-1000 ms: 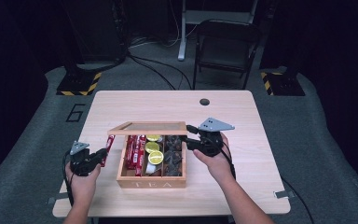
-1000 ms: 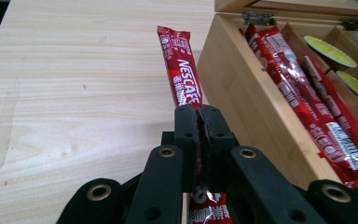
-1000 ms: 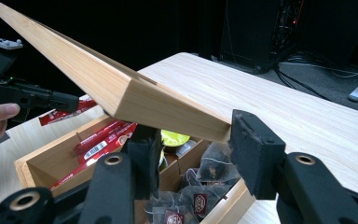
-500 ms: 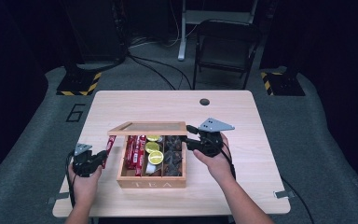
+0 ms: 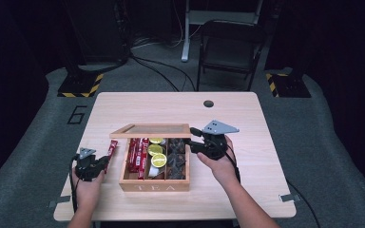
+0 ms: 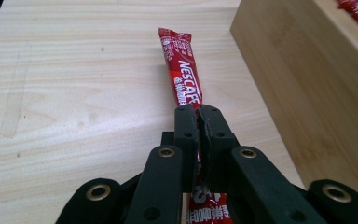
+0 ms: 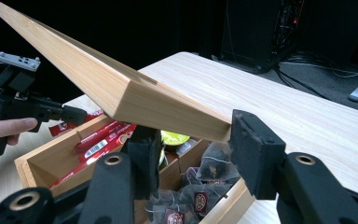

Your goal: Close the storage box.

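Observation:
A wooden tea box (image 5: 154, 185) stands mid-table with its lid (image 5: 149, 130) raised. My right gripper (image 5: 196, 142) is at the lid's right corner; in the right gripper view its jaws (image 7: 198, 140) grip the lid (image 7: 121, 88) and hold it up at a slant. A red Nescafe stick (image 6: 185, 74) lies on the table left of the box (image 6: 307, 70). My left gripper (image 6: 199, 114) is shut on the stick's near end. From above, the left gripper (image 5: 100, 161) and the stick (image 5: 112, 147) sit beside the box's left wall.
Inside the box are red sticks (image 5: 138, 154), lemon slices (image 5: 157, 154) and dark tea bags (image 5: 176, 159). The table (image 5: 266, 142) has a small hole (image 5: 208, 103) near its far edge. A chair (image 5: 228, 47) stands behind the table.
My left gripper has slid a little right, toward the box, along the red stick. The right gripper and the lid have stayed put.

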